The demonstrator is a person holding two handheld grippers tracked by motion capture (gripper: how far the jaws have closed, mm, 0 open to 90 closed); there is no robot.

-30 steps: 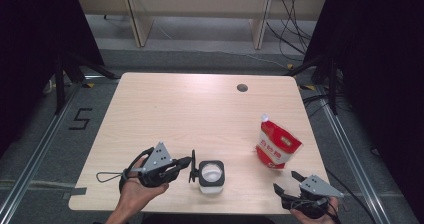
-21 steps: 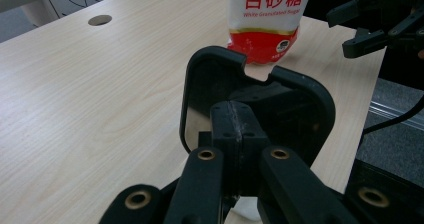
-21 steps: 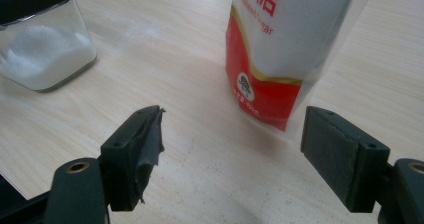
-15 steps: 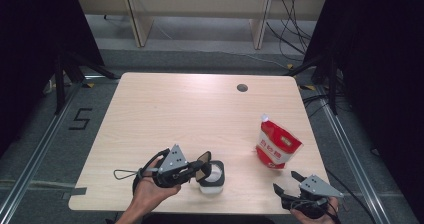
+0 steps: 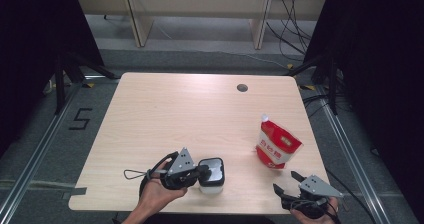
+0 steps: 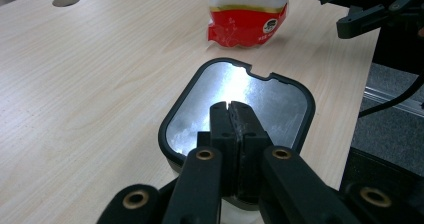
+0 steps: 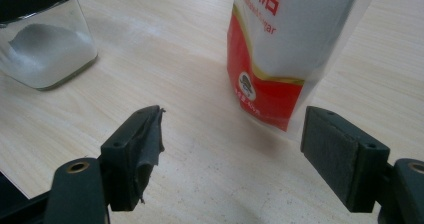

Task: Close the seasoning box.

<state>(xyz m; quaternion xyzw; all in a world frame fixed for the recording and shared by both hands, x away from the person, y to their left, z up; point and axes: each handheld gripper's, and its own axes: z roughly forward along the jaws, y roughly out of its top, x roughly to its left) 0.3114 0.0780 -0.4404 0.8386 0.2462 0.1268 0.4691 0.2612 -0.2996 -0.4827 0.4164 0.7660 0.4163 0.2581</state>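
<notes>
Black-lidded glass jar [image 5: 211,172] sits near the desk's [image 5: 200,114] front edge. We note the left gripper [image 6: 231,106] over its shiny lid, fingers pressed together, nothing between them. Right gripper [image 7: 235,154] fingers spread wide, facing the red-and-white sugar pouch [image 5: 276,146] close ahead, not touching.

The red and white pouch [image 6: 248,15] reads "White Granulated Sugar" with the character "糖", and a "5" [image 5: 80,119] marks the floor.
</notes>
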